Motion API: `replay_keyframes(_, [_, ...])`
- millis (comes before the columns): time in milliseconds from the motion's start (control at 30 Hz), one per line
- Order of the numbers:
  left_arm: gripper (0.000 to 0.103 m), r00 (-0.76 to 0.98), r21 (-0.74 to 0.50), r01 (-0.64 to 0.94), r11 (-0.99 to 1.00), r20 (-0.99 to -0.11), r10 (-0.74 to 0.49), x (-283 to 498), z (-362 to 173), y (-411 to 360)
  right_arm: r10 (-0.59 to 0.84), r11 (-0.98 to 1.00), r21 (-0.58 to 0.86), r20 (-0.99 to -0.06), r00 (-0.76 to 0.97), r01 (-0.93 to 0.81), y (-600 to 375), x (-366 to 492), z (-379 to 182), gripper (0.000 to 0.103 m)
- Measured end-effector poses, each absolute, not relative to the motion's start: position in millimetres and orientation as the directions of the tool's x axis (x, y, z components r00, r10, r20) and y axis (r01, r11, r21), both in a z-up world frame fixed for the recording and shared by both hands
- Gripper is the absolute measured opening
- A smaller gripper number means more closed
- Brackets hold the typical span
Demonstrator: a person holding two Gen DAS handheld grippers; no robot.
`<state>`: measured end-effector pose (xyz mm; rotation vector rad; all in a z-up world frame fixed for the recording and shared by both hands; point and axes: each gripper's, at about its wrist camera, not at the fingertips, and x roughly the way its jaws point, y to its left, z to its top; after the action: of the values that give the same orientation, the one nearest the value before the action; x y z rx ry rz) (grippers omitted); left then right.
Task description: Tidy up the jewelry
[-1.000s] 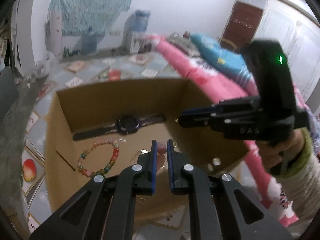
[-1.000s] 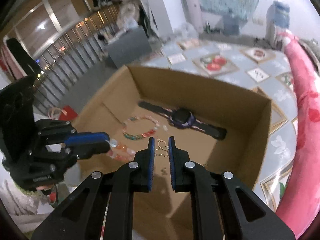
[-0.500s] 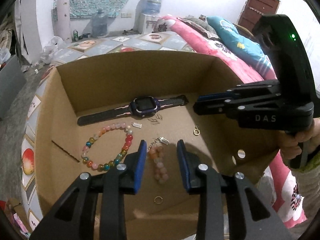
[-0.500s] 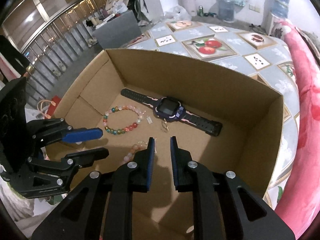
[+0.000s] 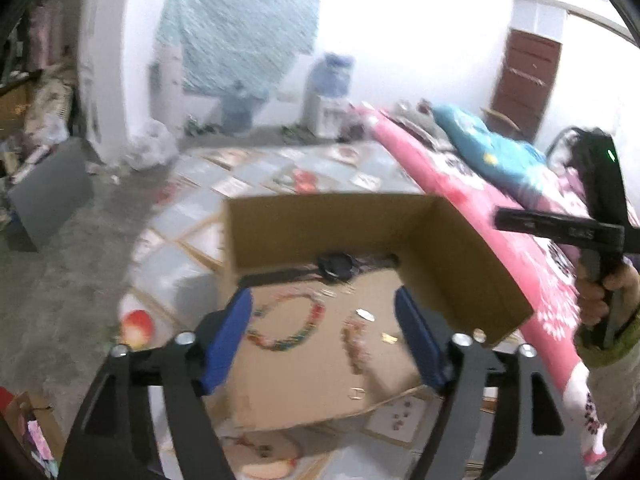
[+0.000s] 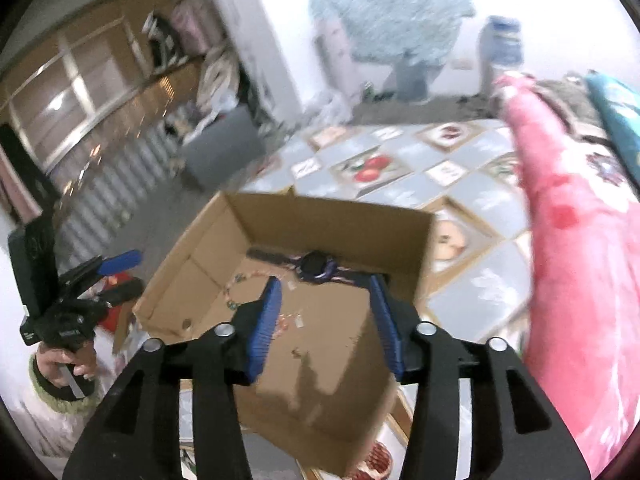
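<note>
The jewelry lies on the floor of an open cardboard box (image 5: 460,264). A dark watch (image 5: 336,266) rests by the far wall with its strap stretched flat. In front of it a round bracelet of coloured beads (image 5: 286,324) lies flat, and just beside it, to the right in the left wrist view, is a short pink bead strand (image 5: 354,344). Some small gold pieces (image 5: 389,337) are scattered near the strand; they are too blurred to tell what they are.

The left gripper (image 5: 326,344) hangs above the near part of the box. Its jaws are opening and already stand wide apart. The bracelet and the strand show in the gap between the blue pads (image 5: 226,344), but the pads touch nothing and hold nothing.

The right gripper (image 6: 326,320) is also above the box, its jaws opening to a moderate width, with nothing held between them.

The box stands on a patterned mat with fruit pictures (image 6: 372,168), next to a pink blanket (image 6: 580,260).
</note>
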<state>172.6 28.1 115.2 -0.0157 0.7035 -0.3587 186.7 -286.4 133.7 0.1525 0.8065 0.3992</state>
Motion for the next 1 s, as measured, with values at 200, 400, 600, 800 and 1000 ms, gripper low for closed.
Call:
replay_keyframes(200, [0.088,0.693,-0.239,0.156,0.958,-0.665,-0.279,182,95,77,0.404,0.904,0.399,-0.676,0.616,-0.155,-324,168,105,0.055])
replay_keyframes(400, [0.088,0.540,-0.447,0.107,0.888,-0.724,-0.429,201,51,76,0.483,0.855,0.511,-0.720,0.499,-0.090,-317,173,56,0.055])
replay_keyframes(600, [0.091,0.505,-0.446,0.121,0.887,-0.741,-0.442,196,44,50,0.459,0.875,0.473,-0.746,0.483,-0.102,-295,170,58,0.057])
replay_keyframes(800, [0.091,0.490,-0.471,0.123,0.874,-0.737,-0.466,179,50,50,0.463,0.869,0.489,-0.745,0.481,-0.080,-303,160,60,0.053])
replay_keyframes(1000, [0.092,0.489,-0.480,0.154,0.864,-0.723,-0.489,142,56,51,0.475,0.858,0.509,-0.732,0.489,-0.072,-307,121,58,0.053])
